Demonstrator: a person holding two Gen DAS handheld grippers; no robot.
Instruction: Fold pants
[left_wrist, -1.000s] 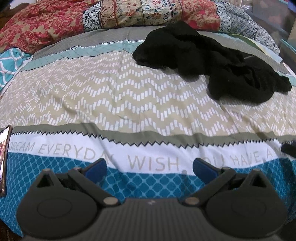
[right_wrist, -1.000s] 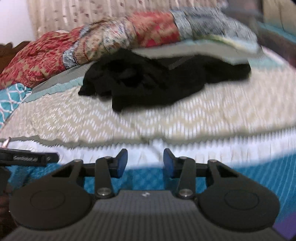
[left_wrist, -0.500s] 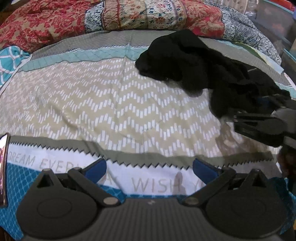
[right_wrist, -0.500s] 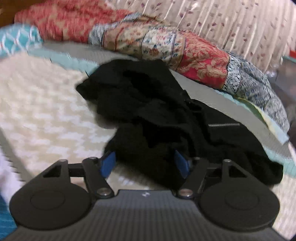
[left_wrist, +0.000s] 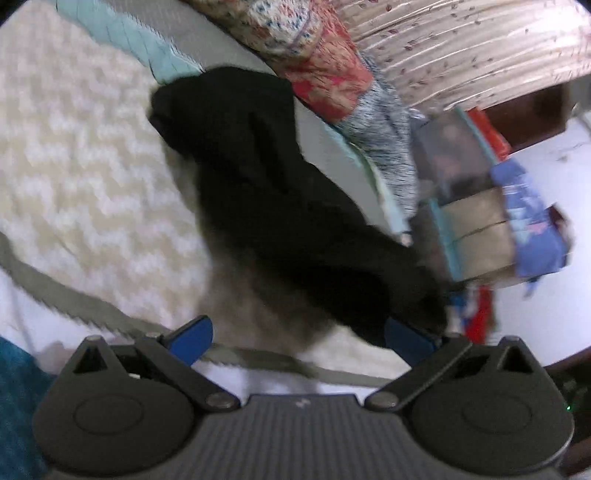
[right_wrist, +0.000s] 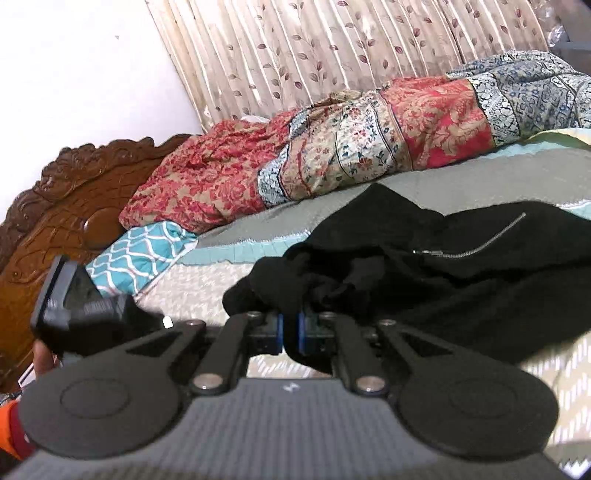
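Black pants (left_wrist: 280, 206) lie crumpled on the bed's patterned sheet (left_wrist: 74, 177). My left gripper (left_wrist: 299, 338) is open, its blue fingers spread wide, with the near end of the pants just above its right finger. In the right wrist view the pants (right_wrist: 461, 280) show a silver zip. My right gripper (right_wrist: 290, 332) is shut on a bunched fold of the pants' near edge. The left gripper's body (right_wrist: 85, 306) shows at the left of the right wrist view.
A red and blue patterned quilt (right_wrist: 332, 147) lies along the back of the bed. A carved wooden headboard (right_wrist: 55, 206) is at the left. Boxes and a blue bag (left_wrist: 517, 221) stand beside the bed. A floral curtain (right_wrist: 332, 55) hangs behind.
My right gripper has moved up to the pants and shut on their near edge. My left gripper has swung right toward the pants and stays open.
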